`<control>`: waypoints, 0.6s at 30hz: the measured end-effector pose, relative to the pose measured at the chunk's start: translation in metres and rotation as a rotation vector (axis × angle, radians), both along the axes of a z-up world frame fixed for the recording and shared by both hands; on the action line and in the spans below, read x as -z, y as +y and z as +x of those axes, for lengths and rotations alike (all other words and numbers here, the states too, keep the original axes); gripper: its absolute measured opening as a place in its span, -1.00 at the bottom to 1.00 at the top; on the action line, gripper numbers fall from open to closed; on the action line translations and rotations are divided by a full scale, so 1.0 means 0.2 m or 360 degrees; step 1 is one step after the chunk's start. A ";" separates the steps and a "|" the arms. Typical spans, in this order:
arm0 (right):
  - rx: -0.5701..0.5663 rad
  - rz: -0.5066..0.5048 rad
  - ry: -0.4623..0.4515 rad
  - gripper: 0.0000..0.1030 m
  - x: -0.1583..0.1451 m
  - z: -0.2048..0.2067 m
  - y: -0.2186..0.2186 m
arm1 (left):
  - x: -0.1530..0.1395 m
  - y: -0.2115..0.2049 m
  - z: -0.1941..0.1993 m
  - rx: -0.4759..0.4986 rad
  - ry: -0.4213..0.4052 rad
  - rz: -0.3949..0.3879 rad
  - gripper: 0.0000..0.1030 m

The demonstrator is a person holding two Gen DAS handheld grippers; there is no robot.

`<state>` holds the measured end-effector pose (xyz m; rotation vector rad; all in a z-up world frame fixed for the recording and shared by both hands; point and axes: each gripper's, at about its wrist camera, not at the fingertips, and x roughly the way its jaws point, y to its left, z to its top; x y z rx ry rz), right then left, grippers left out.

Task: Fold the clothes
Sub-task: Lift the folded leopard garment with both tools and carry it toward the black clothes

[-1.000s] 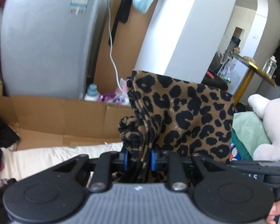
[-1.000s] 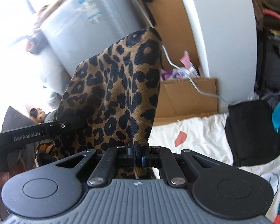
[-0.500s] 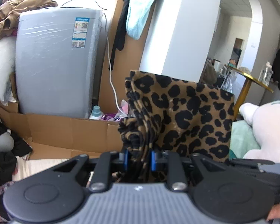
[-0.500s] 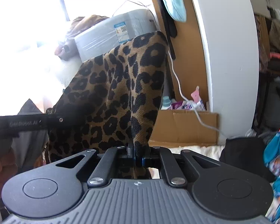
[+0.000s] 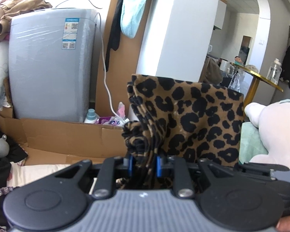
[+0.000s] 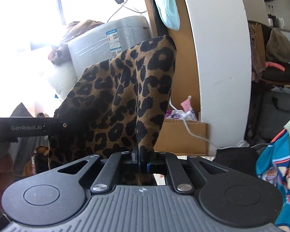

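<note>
A leopard-print garment (image 5: 193, 119) hangs in the air between both grippers. My left gripper (image 5: 144, 165) is shut on a bunched, pleated edge of it, and the cloth spreads flat to the right. In the right wrist view the same leopard-print garment (image 6: 125, 96) rises as a taut sheet. My right gripper (image 6: 143, 160) is shut on its lower corner. The left gripper's black body (image 6: 29, 128) crosses that view at the left, held by a hand (image 6: 0, 174). The lower part of the garment is hidden behind the grippers.
A grey plastic-wrapped appliance (image 5: 48, 63) stands behind flattened cardboard (image 5: 71, 137). A white pillar (image 5: 174, 29) rises at centre, with a white cable (image 5: 106, 73) beside it. A white plush toy (image 5: 270, 127) and folded clothes lie right. White bedding (image 5: 38, 174) lies below, with a black garment (image 6: 235, 160) and a bright blue garment (image 6: 276, 174) on it.
Both grippers have risen with the garment still pinched; the background has slid down, so the bedding has nearly left view and more of the appliance top and hanging clothes shows.
</note>
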<state>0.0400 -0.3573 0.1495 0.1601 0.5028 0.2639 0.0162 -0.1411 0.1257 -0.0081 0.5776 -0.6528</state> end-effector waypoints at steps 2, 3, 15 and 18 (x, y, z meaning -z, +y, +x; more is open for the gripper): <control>0.0016 -0.0046 -0.0010 -0.91 0.01 0.00 -0.02 | 0.02 -0.03 0.02 0.0027 0.0004 -0.0005 -0.55; 0.0021 -0.0069 -0.0020 -0.91 0.01 0.00 -0.03 | 0.04 -0.05 0.03 0.0037 0.0012 -0.0015 -0.55; 0.0158 -0.0208 0.0054 -0.91 0.14 0.12 -0.25 | 0.25 -0.30 0.09 0.0159 0.0082 -0.0098 -0.54; 0.0190 -0.0220 0.0099 -0.91 0.19 0.16 -0.33 | 0.32 -0.37 0.10 0.0188 0.0094 -0.0100 -0.55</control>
